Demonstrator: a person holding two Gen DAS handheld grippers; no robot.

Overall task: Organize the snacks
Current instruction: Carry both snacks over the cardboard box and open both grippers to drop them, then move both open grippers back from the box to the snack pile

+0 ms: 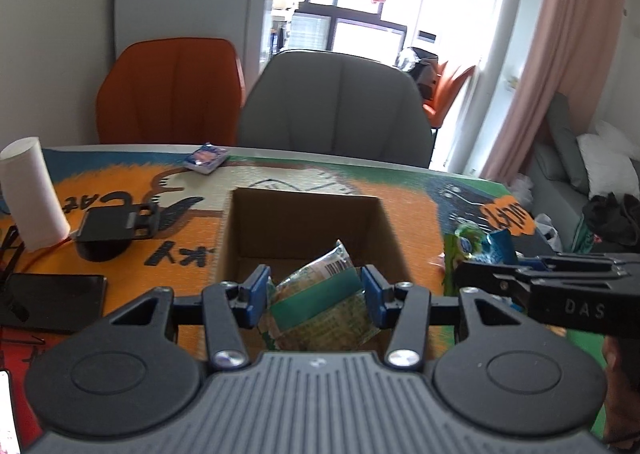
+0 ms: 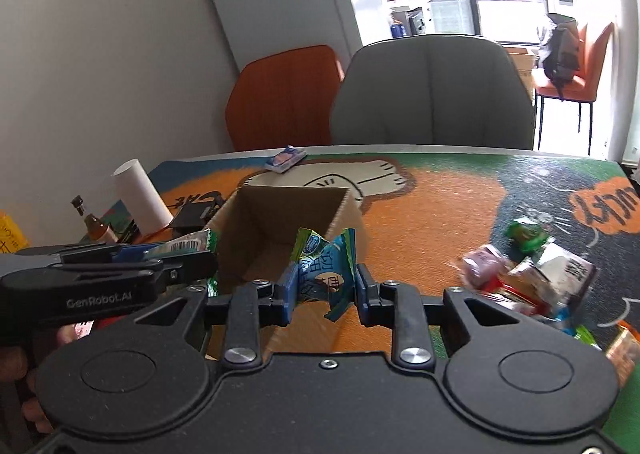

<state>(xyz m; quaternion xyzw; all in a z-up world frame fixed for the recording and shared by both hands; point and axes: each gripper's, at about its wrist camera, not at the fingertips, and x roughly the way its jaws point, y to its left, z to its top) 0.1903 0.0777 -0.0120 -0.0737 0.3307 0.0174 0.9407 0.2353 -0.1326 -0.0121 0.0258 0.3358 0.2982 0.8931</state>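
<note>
An open cardboard box point(image 1: 304, 222) point(image 2: 288, 214) stands on the colourful table mat. My left gripper point(image 1: 316, 290) is shut on a green and cream snack packet point(image 1: 320, 306), held over the box's near edge. In the right wrist view my right gripper point(image 2: 322, 288) is shut on a blue and green snack packet point(image 2: 322, 266), just right of the box's near corner. Each gripper shows from the side in the other's view: the right one point(image 1: 460, 270) with its blue packet point(image 1: 492, 246), the left one point(image 2: 212, 254) with its packet point(image 2: 188, 244). The box floor I can see is bare.
A pile of loose snacks point(image 2: 528, 274) lies on the mat at the right. A small blue packet point(image 1: 206, 158) sits near the far edge. A white roll point(image 1: 32, 198), a black stand point(image 1: 116, 228), a phone point(image 1: 52, 298) and a bottle point(image 2: 94, 224) occupy the left. Chairs stand behind the table.
</note>
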